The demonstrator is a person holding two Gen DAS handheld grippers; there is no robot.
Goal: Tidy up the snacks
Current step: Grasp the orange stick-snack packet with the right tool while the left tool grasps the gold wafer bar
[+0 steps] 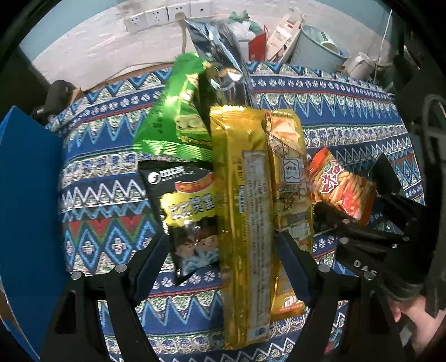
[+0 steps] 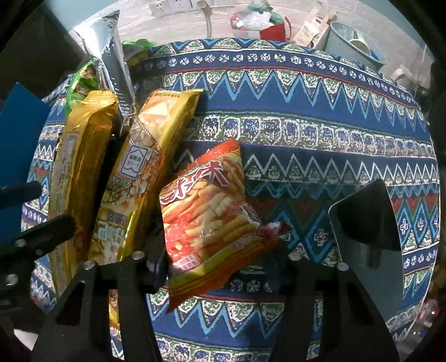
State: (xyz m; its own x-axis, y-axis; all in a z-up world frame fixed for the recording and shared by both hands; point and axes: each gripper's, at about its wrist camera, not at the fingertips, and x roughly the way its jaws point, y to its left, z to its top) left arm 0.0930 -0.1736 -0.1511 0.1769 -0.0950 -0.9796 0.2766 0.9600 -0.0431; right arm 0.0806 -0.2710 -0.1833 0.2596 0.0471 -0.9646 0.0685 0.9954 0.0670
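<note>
Several snack packs lie on a patterned cloth. My left gripper points down, open, and straddles a long gold packet. A black and yellow bag lies by its left finger and a yellow peanut packet by its right finger. Behind them stand a green bag and a dark foil bag. My right gripper is shut on a red bag of snack sticks, with pads pressing both its sides. In the left wrist view the right gripper holds the red bag.
A blue panel stands at the cloth's left edge. A dark glossy flat object sits right of the red bag. Past the far edge are a pale blue bin, a red bag and wall sockets. A person's hand shows low right.
</note>
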